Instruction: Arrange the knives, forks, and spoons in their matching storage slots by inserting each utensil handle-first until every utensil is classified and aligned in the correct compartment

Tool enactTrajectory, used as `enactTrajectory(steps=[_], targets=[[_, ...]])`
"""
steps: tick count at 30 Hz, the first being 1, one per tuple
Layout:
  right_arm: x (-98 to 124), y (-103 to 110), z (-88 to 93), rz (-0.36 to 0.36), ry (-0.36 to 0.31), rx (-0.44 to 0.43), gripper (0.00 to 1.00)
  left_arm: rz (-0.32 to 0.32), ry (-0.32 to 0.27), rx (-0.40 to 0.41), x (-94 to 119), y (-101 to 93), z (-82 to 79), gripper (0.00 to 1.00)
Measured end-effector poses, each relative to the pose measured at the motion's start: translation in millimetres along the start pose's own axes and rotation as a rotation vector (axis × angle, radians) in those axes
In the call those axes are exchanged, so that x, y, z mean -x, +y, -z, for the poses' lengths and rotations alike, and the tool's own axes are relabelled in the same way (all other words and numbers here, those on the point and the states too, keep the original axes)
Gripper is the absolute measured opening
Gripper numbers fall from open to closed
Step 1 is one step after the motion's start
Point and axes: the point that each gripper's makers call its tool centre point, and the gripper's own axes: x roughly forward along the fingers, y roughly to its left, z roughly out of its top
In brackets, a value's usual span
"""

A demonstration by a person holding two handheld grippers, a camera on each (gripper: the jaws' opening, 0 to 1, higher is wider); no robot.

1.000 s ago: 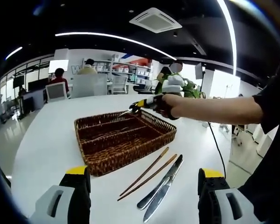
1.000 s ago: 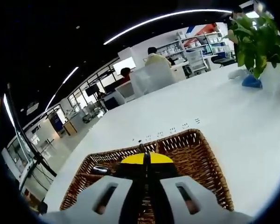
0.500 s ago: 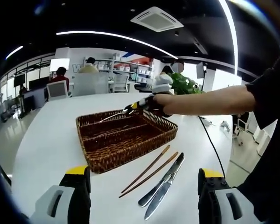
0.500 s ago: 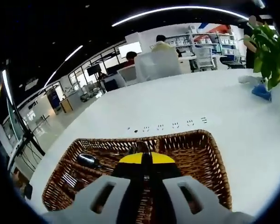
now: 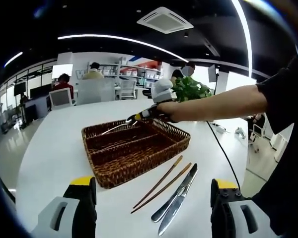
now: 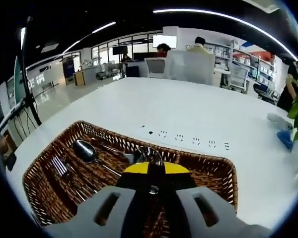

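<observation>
Holding a spoon (image 5: 115,127) over the far rim of the wicker basket (image 5: 139,156), my right tool (image 5: 139,117) sits just above centre in the left gripper view, its jaws pressed together on the handle. Compared with a second ago, the spoon now reaches further out over the basket, bowl end pointing frame-left. In the right gripper view the basket (image 6: 203,166) fills more of the lower frame than before, and I now see a second spoon (image 6: 87,151) and a fork (image 6: 60,166) lying inside it at lower left. My left tool (image 5: 151,210) hangs at the bottom of its own view, jaws spread wide with nothing between them. On the white desk (image 5: 54,148), two chopsticks (image 5: 161,183) and two knives (image 5: 178,198) lie beside the basket, lower centre, unchanged.
</observation>
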Motion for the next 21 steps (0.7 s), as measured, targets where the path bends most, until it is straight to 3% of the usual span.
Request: enactTrajectory(steps=[4, 7, 13, 21], targets=[[-8, 2, 1.3, -0.013, 0.016, 0.018, 0.05, -0.004, 0.002, 0.006, 1, 0.7, 2.3, 1.00], [-14, -7, -3.9, 0.023, 0.004, 0.081, 0.00, -0.011, 0.012, 0.006, 2, 2.1, 4.6, 1.00], [-10, -8, -16.6, 0.019, -0.047, 0.086, 0.00, -0.017, 0.001, 0.004, 3, 4.8, 0.8, 1.00], [9, -10, -17.7, 0.022, -0.072, 0.079, 0.00, -0.006, -0.008, -0.007, 0, -1.5, -3.1, 1.00]])
